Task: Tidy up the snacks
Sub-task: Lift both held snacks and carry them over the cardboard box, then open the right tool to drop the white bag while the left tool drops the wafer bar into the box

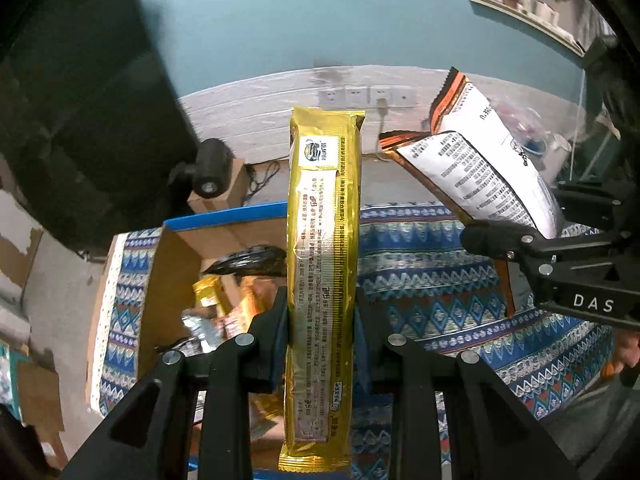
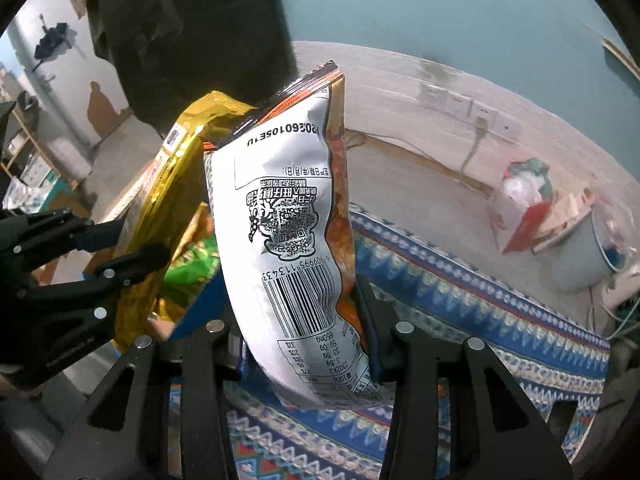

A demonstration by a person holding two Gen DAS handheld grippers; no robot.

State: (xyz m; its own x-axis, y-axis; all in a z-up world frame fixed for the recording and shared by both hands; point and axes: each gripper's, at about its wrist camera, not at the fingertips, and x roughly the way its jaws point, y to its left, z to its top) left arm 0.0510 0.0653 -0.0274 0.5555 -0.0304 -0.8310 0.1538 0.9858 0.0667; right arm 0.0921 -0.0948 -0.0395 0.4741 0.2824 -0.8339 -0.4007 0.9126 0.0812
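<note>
My left gripper [image 1: 320,300] is shut on a long gold snack pack [image 1: 324,240] that stands upright between its pads, above a cardboard box [image 1: 176,264] holding several snack bags. My right gripper [image 2: 298,320] is shut on a white and orange chip bag [image 2: 284,216], held upright with its barcode facing the camera. In the left wrist view the chip bag [image 1: 480,168] and the right gripper [image 1: 516,240] hang at the right. In the right wrist view the gold pack [image 2: 160,208] and the left gripper [image 2: 120,248] sit at the left, close beside the chip bag.
A blue patterned cloth [image 1: 460,280] covers the surface below both grippers. The box has a blue rim [image 1: 224,216]. A black object [image 1: 212,168] rests on a wooden block behind the box. A pale bucket [image 2: 580,256] with bags stands on the floor at right, by wall sockets [image 1: 368,96].
</note>
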